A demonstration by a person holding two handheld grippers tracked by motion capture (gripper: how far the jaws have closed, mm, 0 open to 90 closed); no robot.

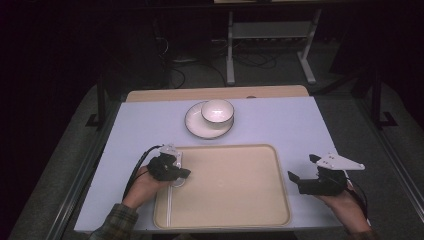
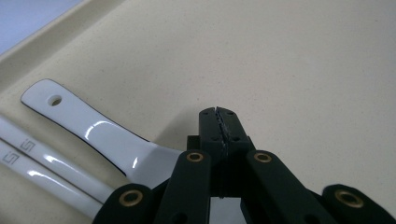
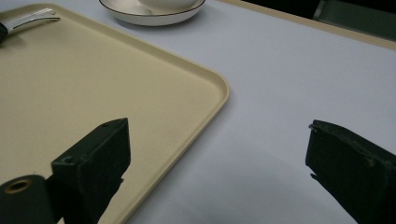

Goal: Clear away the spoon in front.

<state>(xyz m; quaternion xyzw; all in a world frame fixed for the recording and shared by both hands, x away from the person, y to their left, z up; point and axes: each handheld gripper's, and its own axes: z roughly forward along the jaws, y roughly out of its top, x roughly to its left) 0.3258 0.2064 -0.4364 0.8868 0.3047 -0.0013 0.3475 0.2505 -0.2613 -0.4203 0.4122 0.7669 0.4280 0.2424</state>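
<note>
A white ceramic spoon (image 2: 93,135) lies on the beige tray (image 2: 303,70), its handle with a small hole pointing away. Two white chopsticks (image 2: 42,163) lie alongside it near the tray's left rim. My left gripper (image 2: 218,122) is shut with nothing between its jaws, its tips just over the tray floor to the right of the spoon. In the high view the left gripper (image 1: 184,173) hovers over the tray's (image 1: 235,200) left side. My right gripper (image 1: 303,167) stands wide open, off the tray's right edge. In its own view the right gripper (image 3: 219,158) spans the tray's rim (image 3: 212,74) and the table.
A white bowl (image 1: 217,110) sits on a white dark-rimmed plate (image 1: 196,127) beyond the tray, at the middle back of the pale table (image 1: 290,125). The plate (image 3: 140,16) also shows in the right gripper view. A dark floor and a metal stand lie behind the table.
</note>
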